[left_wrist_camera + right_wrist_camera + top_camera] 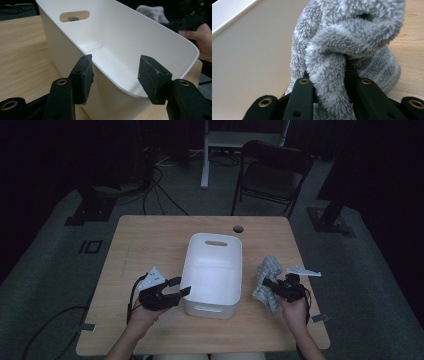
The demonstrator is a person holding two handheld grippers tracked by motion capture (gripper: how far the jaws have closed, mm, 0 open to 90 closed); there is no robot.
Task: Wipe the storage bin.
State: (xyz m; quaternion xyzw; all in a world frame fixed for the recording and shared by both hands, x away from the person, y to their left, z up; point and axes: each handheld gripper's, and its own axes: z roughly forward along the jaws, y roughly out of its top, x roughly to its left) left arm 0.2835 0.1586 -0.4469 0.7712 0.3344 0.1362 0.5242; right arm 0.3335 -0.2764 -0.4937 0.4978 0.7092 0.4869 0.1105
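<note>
- Grey fluffy towel (344, 50): bunched and pinched between the jaws of the right gripper (329, 86); lifted off the counter (150, 240) at the right of the white bin (212, 275), roughly at 4 o'clock from the counter's centre in the high view (267, 282); striped weave visible on the lower fold in the right gripper view.
- Right gripper, high view (277, 287): held in the person's right hand (295, 312); jaws closed down tight on a thick fold of the towel, pile bulging out above and below them; grey three-cornered plate on top, pointing toward 3 o'clock.
- White bin, left gripper view (120, 47): oblong plastic tub, open side up, standing at the counter's centre; slot handle cut into the far short wall at 12 o'clock; interior bare; long right wall just beside the towel.
- Left gripper (113, 75): held in the left hand (145, 312) at 8 o'clock from the bin (175, 292); jaws about half open, straddling the near corner of the bin's rim, one pad outside the wall, the other over the inside; contact with the plastic not discernible, nothing clamped.
- Counter: pale wood top with a round cable hole (238, 228) near the far edge at 12 o'clock.
- Beyond the counter: dark folding chair (272, 175) at 1 o'clock, on grey floor.
</note>
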